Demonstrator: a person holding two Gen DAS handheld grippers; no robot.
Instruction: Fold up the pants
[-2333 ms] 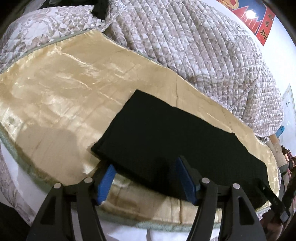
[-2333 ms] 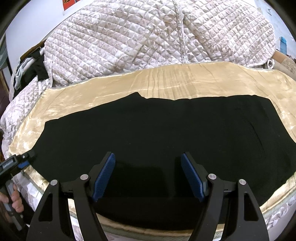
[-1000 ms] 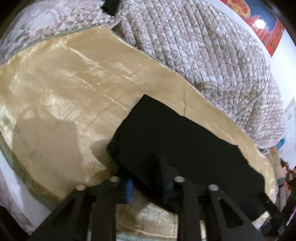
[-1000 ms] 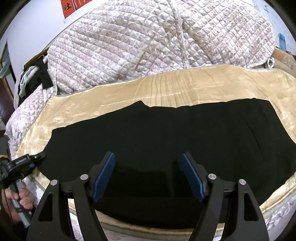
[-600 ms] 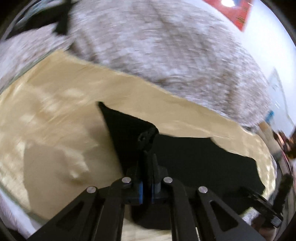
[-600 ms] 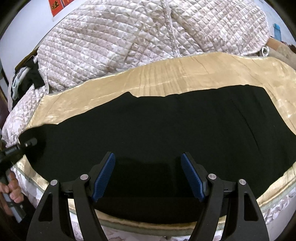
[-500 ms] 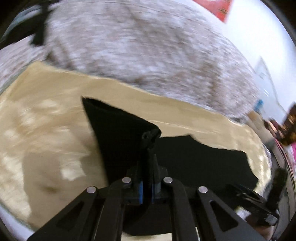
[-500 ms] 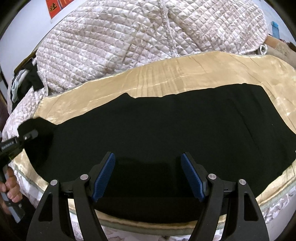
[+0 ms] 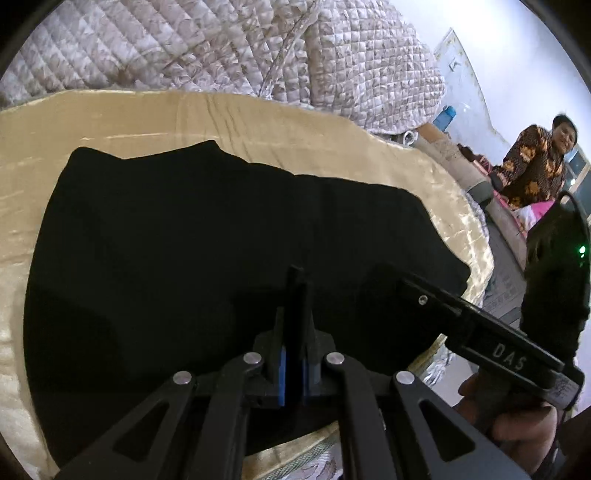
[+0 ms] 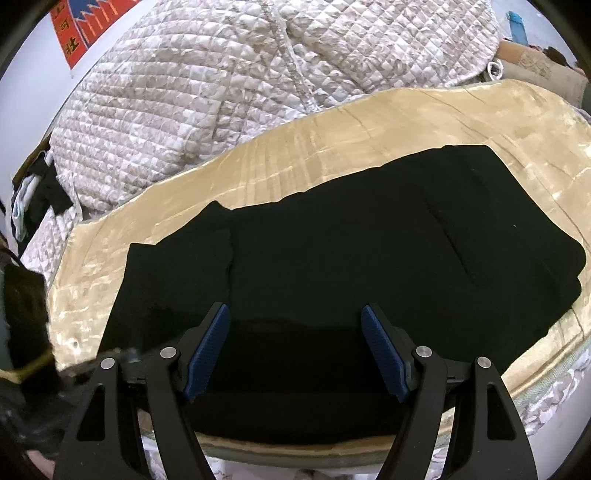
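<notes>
Looking along my left gripper [image 9: 293,363], I saw its two fingers pressed together on a thin fold of the black pants [image 9: 207,236], the blue pads almost meeting with dark cloth pinched between them. The pants lay spread across a shiny gold satin sheet [image 9: 258,122] on the bed, with one end doubled over so a second layer rested on top of the first. A quilted bedspread [image 9: 207,48] with a pale floral pattern was heaped behind the sheet. At the right edge of that view I saw my right gripper's black body, lettered DAS, above the near edge of the pants, and a person in a patterned top [image 9: 535,170] standing in the background.

From my right gripper [image 10: 295,349], the fingers stood wide apart with nothing between them, hovering over the near edge of the pants [image 10: 351,258]. The folded-over layer showed at the left end of the garment. A red banner [image 10: 74,33] hung on the wall beyond the bedspread [image 10: 258,74].
</notes>
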